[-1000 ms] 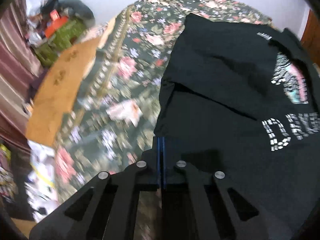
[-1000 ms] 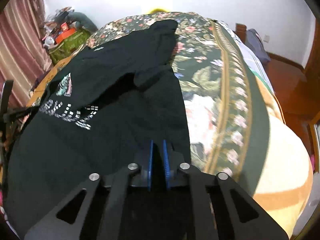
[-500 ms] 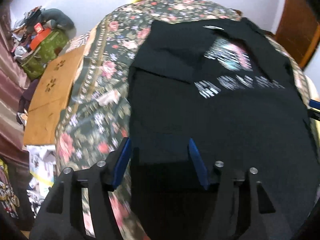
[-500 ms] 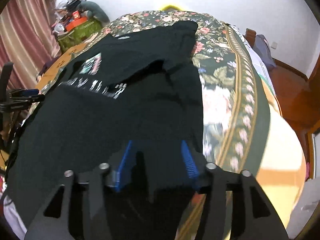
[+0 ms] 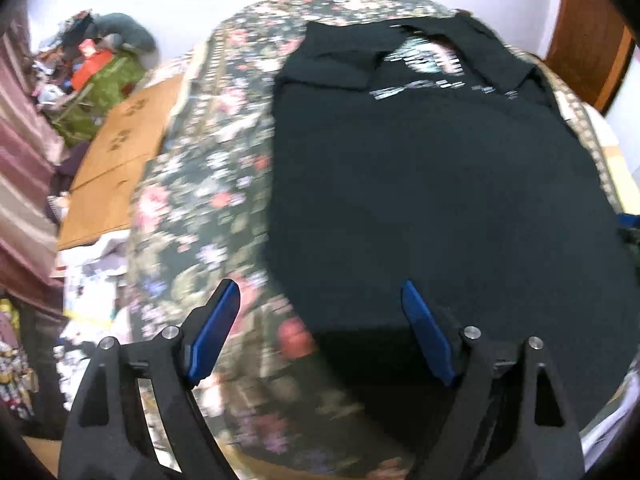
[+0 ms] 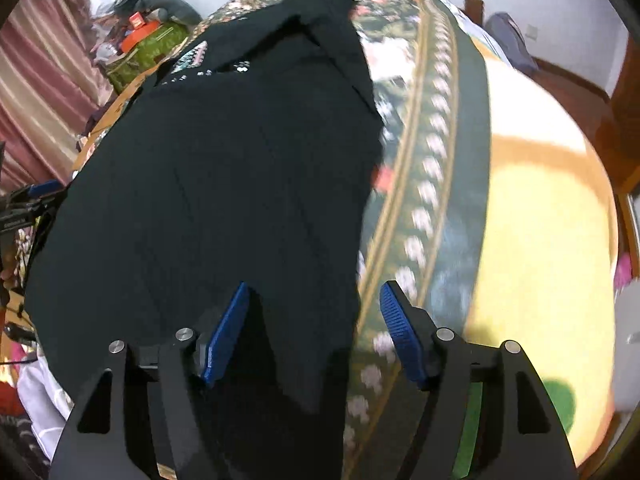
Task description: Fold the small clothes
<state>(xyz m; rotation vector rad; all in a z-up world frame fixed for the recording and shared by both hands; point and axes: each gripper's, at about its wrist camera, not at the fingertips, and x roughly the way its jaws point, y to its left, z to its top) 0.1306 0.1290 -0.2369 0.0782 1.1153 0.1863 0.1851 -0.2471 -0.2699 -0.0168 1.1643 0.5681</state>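
Left wrist view: my left tongs [image 5: 316,328] have just been opening and now stand wide apart, nothing pinched between the blue pads [image 5: 216,328]. A second ago they were shut at the black T-shirt's [image 5: 440,184] near left edge; now that edge lies free on the floral bedspread [image 5: 200,200], with the shirt's corner showing between the open fingers but untouched. The shirt is spread flat on the bed, its printed chest [image 5: 428,64] at the far end with both sleeves turned inward over it.

Right wrist view: the right tongs [image 6: 314,328] have likewise just been opening and stand apart, holding nothing. The shirt's [image 6: 208,184] near right edge hangs between the pads, clear of both. The left tongs [image 6: 36,196] show at the far left, beside the shirt's other side.

I judge both near corners have been released, so the hem is laid out and the next fold can be set up.
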